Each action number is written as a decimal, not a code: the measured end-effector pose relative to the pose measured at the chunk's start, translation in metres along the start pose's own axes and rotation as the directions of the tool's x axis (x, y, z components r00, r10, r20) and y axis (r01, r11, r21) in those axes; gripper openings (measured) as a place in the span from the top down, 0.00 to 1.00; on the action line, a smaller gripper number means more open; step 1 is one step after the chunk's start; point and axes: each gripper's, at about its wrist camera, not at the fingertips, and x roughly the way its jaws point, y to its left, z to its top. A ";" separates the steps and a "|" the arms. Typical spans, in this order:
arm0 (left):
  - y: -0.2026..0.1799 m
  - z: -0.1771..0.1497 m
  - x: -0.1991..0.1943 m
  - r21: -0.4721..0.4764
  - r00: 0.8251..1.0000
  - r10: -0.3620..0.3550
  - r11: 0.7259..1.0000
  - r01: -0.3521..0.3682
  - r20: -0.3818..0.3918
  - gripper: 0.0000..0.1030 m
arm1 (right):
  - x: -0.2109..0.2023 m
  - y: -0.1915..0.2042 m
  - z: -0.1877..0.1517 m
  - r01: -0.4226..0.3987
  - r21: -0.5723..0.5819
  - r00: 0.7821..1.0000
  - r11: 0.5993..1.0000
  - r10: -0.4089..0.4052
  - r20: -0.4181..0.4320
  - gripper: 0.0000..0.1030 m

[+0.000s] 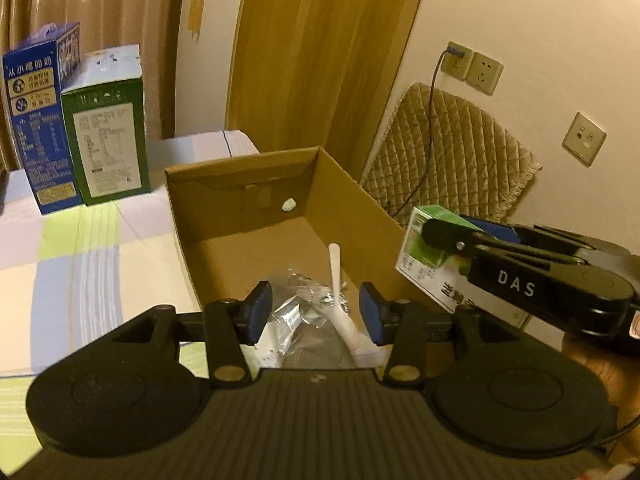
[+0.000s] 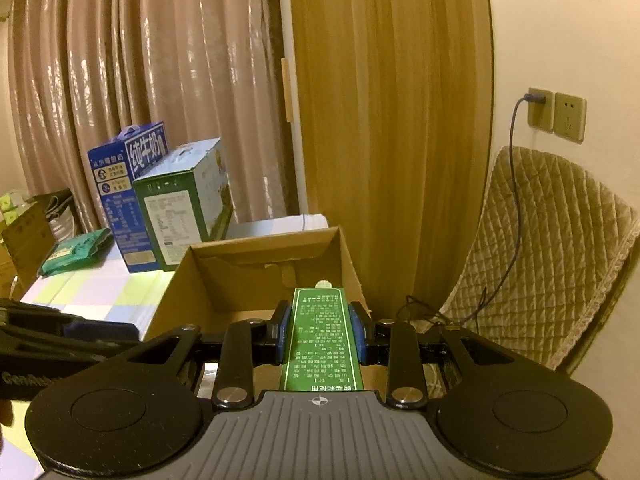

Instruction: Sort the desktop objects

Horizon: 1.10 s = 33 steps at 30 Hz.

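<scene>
A plastic bag already lies in the cardboard box beneath the spread left gripper, while the right gripper pinches a green carton not yet dropped in.

A surface under a checked pastel cloth bore an open cardboard box, a blue carton, a green carton and a green packet.

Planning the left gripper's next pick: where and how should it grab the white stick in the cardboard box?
Probably the white stick's bare upper end, taken from above with jaws across its narrow width. It leans up out of crinkled clear bags in the cardboard box, so its lower part is bedded among plastic. The left gripper already stands open over it.
</scene>
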 end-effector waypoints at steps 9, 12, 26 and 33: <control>0.017 -0.013 -0.007 -0.025 1.000 0.023 0.999 -0.023 0.006 0.57 | 0.015 0.007 -0.002 -0.032 0.024 0.999 0.999 0.032 -0.014 0.73; 0.020 -0.017 -0.012 -0.022 0.999 0.036 0.999 -0.036 0.010 0.52 | 0.019 0.009 0.002 -0.095 0.044 0.995 0.994 0.095 0.000 0.69; 0.026 -0.044 -0.053 -0.068 0.995 0.076 0.995 -0.072 0.059 0.05 | -0.035 -0.004 -0.007 -0.042 0.079 0.999 0.996 0.042 -0.001 0.18; 0.013 -0.064 -0.081 -0.081 0.992 0.113 0.991 -0.107 0.064 0.01 | -0.076 0.011 -0.022 -0.047 0.015 0.998 0.999 0.047 -0.033 0.04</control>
